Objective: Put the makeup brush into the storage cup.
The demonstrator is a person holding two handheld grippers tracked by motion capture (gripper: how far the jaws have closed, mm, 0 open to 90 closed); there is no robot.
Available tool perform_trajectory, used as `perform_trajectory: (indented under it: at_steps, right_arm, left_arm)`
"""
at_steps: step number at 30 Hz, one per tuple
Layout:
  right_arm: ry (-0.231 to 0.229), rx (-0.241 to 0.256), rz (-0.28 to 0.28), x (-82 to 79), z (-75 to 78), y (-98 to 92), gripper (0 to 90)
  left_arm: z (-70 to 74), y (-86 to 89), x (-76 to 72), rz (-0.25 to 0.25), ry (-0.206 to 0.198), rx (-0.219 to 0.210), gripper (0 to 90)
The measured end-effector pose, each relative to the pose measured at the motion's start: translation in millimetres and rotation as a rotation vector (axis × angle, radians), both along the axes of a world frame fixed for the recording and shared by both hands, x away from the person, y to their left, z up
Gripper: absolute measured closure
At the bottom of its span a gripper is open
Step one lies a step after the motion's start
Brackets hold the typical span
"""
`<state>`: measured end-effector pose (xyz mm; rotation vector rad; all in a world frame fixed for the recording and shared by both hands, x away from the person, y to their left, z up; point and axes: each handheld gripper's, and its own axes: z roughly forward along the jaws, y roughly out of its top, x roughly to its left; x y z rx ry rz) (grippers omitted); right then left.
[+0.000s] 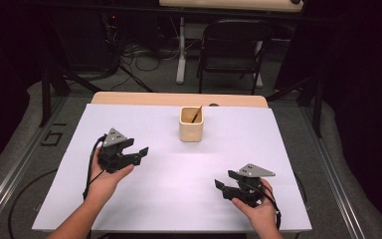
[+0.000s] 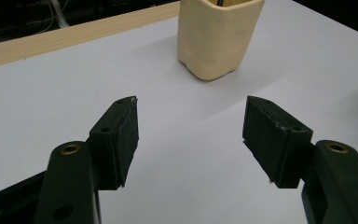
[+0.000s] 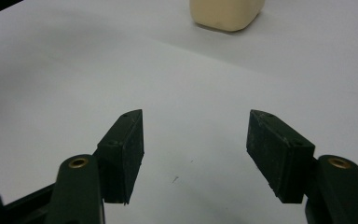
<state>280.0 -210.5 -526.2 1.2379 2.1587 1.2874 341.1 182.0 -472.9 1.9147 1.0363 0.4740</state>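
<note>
Cream-coloured and square-sided, the holder cup point(image 1: 191, 125) stands on the white desk point(image 1: 179, 199) ahead of both sets of fingers — nearer the left gripper point(image 1: 138, 154) than the right gripper point(image 1: 222, 187). A thin dark stick point(image 1: 197, 114) leans inside it. Both grippers hover with fingers point(image 2: 121, 135) spread wide, holding nothing. By my reading the work has barely begun — neither reach nor grasp on the cup is made yet.

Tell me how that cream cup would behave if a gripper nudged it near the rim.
The cream cup is taller than wide, so a high push would probably tip it. Its thick walls suggest some weight. The thin stick leaning inside would likely shift or spill out.
</note>
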Motion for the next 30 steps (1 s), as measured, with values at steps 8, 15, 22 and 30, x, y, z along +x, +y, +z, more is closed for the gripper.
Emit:
perform_trajectory:
  at_steps: [8, 15, 22, 30]
  right_arm:
    - [0.000, -0.005, 0.004, -0.3, -0.1, 0.3, 36.7]
    - [-0.002, -0.008, 0.004, 0.3, -1.0, 0.4, 36.7]
    - [-0.002, -0.016, 0.008, 0.2, -1.8, 1.4, 36.7]
    - [-0.009, -0.027, 0.011, 0.2, -2.6, 1.7, 36.7]
  left_arm:
    - [-19.8, 7.1, -13.0, 0.003, -0.004, 0.027, 36.3]
    - [-29.2, 12.6, -21.2, -0.002, -0.016, 0.034, 36.4]
    - [-35.5, 21.0, -26.0, -0.001, -0.014, 0.008, 36.5]
    - [-40.1, 32.2, -29.5, 0.025, -0.014, -0.010, 36.4]
